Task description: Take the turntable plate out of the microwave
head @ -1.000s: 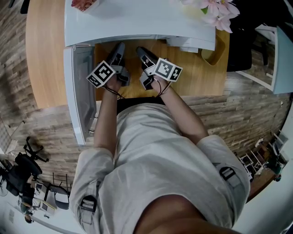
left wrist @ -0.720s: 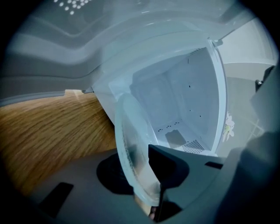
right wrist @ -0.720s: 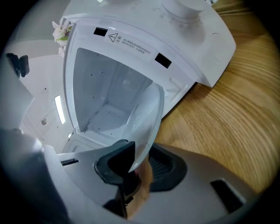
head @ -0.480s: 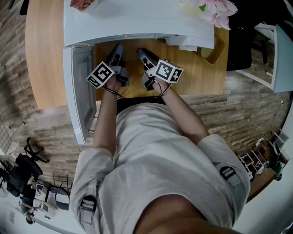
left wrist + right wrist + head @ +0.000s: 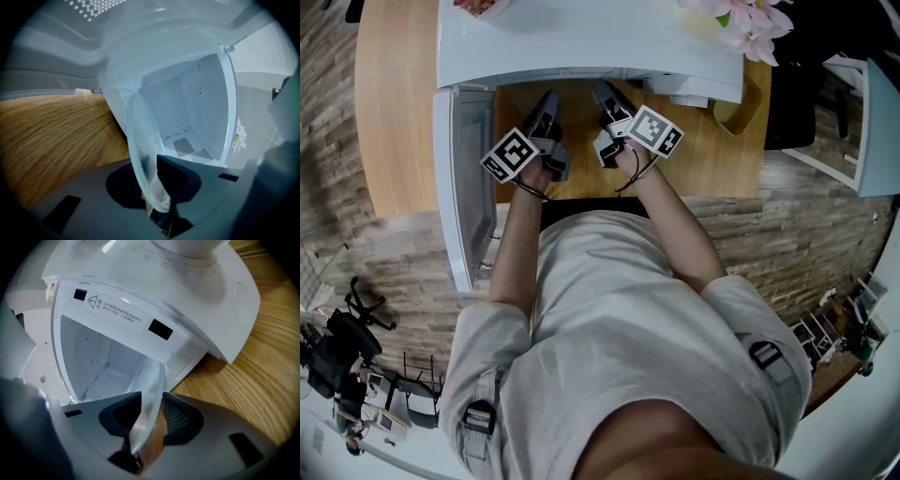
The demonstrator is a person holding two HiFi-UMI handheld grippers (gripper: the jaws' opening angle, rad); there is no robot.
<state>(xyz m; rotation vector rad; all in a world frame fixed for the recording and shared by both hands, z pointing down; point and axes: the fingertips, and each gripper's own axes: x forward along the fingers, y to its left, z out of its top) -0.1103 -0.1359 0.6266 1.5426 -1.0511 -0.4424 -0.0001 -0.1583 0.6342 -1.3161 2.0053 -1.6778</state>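
White microwave (image 5: 581,37) on wooden counter (image 5: 394,112). Its door (image 5: 464,187) is swung open at left, alongside the left forearm. Pink flowers (image 5: 741,23) at its right corner.

Turntable plate (image 5: 140,140): clear glass, raised rim, at the cavity mouth.

Left gripper (image 5: 547,101): jaws have just been closing and clamp the rim.

Right gripper (image 5: 606,94): jaws have just been opening and stand apart around the rim. Both point slightly downward into the opening.
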